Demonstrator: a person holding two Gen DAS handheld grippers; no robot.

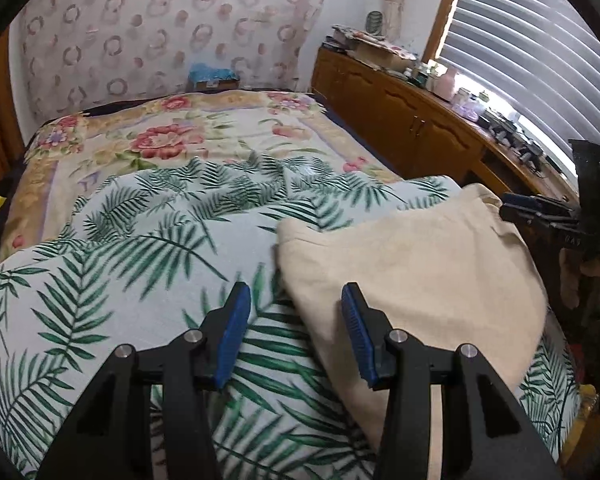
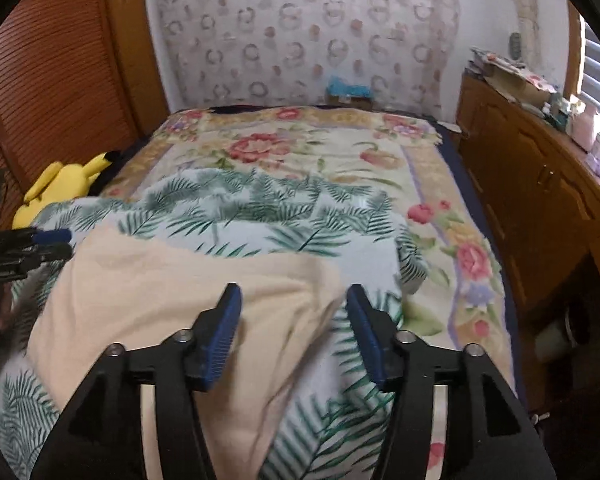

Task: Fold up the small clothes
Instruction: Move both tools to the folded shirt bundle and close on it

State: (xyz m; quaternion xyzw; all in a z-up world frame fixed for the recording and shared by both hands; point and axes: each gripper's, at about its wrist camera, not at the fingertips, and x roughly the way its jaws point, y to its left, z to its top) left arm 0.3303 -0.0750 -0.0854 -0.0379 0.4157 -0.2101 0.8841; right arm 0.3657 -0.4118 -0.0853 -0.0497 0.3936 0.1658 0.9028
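cream garment (image 1: 412, 264) lengthwise across fern-print blanket (image 1: 120, 280)

Cream garment (image 1: 412, 264), green palm-leaf white quilt (image 1: 140, 264), red-floral cream blanket (image 1: 204, 132), yellow plush toy (image 2: 60, 188)

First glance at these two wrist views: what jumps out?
The cream garment lies on the palm-leaf blanket at the near end of the bed, with both grippers open over it: left gripper at its left edge, right gripper over its right part. Beyond lies the floral bedspread, with a yellow plush toy at the bed's left edge and a cluttered wooden dresser under the blinds on the right.
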